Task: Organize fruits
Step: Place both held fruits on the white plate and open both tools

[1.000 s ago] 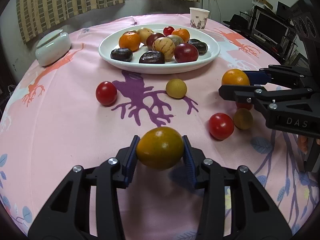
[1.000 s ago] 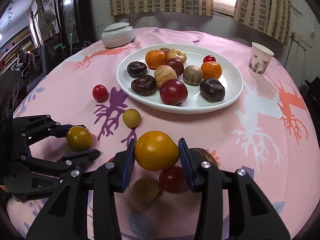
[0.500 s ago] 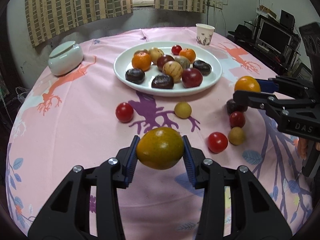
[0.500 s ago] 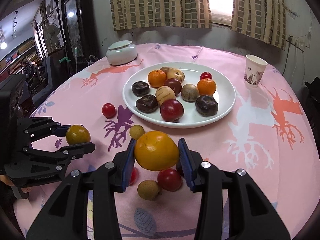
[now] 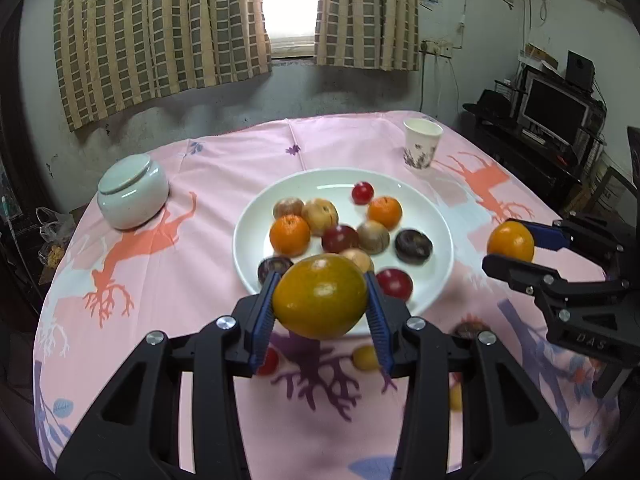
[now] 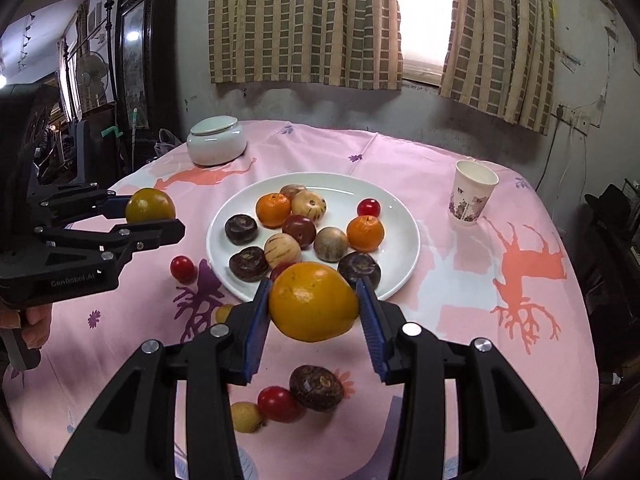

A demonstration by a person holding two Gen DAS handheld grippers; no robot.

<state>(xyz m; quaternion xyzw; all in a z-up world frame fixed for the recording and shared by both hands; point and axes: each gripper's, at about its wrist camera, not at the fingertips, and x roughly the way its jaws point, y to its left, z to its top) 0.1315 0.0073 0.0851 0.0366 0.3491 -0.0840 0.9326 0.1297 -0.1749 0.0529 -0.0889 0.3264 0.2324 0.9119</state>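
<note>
My left gripper (image 5: 320, 298) is shut on a greenish-orange citrus (image 5: 320, 295) and holds it high above the table, in front of the near rim of the white plate (image 5: 256, 216). It shows at the left of the right wrist view (image 6: 150, 212). My right gripper (image 6: 313, 305) is shut on an orange (image 6: 313, 300), also lifted, before the plate's (image 6: 400, 216) near rim. It shows at the right of the left wrist view (image 5: 510, 244). The plate holds several fruits: oranges, dark passion fruits, red and tan ones.
Loose fruits lie on the pink cloth: a red tomato (image 6: 182, 269), a yellow fruit (image 6: 224, 313), and a group of a dark fruit (image 6: 316, 387), a red tomato (image 6: 279, 403) and a yellow one (image 6: 247, 416). A paper cup (image 6: 474, 192) stands right, a white lidded jar (image 6: 216, 140) far left.
Both grippers have risen well above the table with their fruits still held, and have come forward, so the plate's near rim now lies under the held fruits.
</note>
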